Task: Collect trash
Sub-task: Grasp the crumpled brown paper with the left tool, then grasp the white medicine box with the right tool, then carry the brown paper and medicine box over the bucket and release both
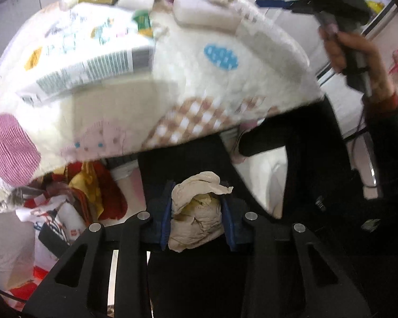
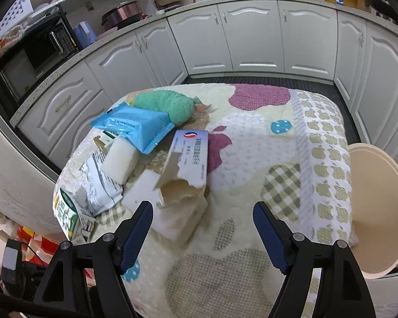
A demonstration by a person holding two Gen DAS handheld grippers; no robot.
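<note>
One crumpled tissue [image 1: 197, 213] between left gripper [image 1: 197, 222] fingers.

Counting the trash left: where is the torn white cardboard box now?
Right wrist view: the torn white cardboard box lies on the patterned tablecloth, just ahead of the open right tool, beside the blue plastic packet.

Motion blur is smearing the left wrist view, worst across the patterned cloth [image 1: 151, 79] from nine to two o'clock, while the black area at five o'clock is sinking into shadow. The right wrist view is staying sharper under even, cool indoor light. Fisheye distortion is bending the cabinets [image 2: 249, 37] toward twelve o'clock.
</note>
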